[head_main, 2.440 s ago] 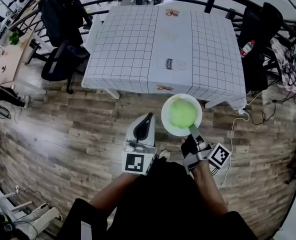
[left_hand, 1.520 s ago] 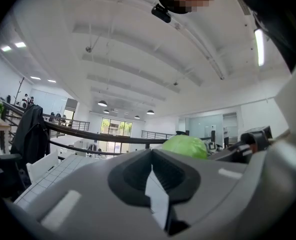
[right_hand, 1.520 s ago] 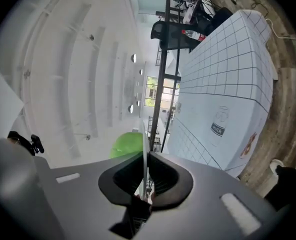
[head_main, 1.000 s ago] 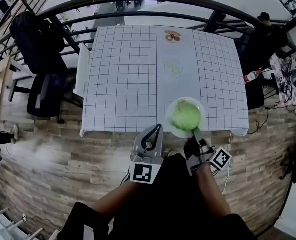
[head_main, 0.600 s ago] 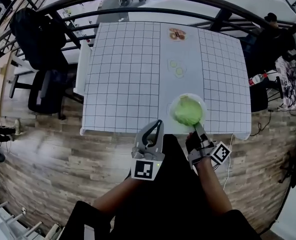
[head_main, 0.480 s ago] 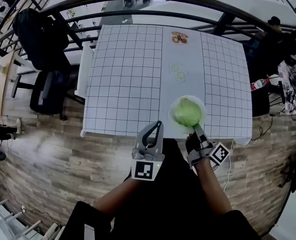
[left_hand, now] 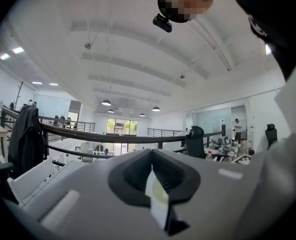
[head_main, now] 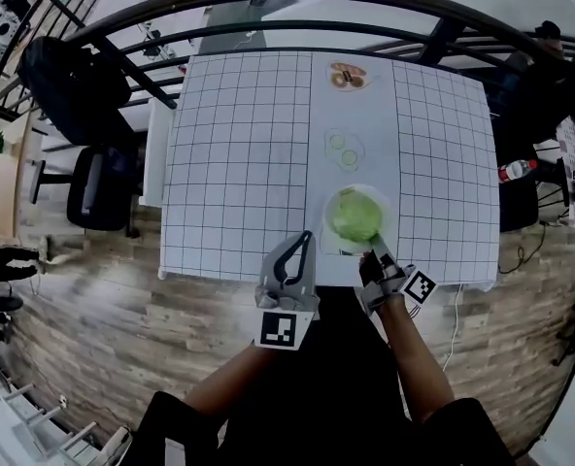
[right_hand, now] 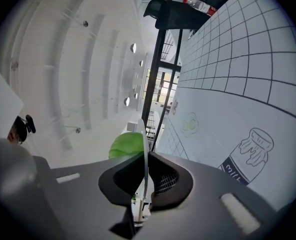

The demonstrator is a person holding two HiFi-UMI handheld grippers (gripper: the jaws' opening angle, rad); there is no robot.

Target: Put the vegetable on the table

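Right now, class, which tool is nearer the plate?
Right. The right tool holds the plate by its near rim, jaws closing; the left tool is apart, to the plate's left.

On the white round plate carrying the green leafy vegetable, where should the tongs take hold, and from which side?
I'd grip the white round plate by its thin near rim, coming from the person's side with the tongs across the rim's thickness. The green leafy vegetable fills the middle, leaving only the flat rim free. The right gripper has its tongs closing on that spot.
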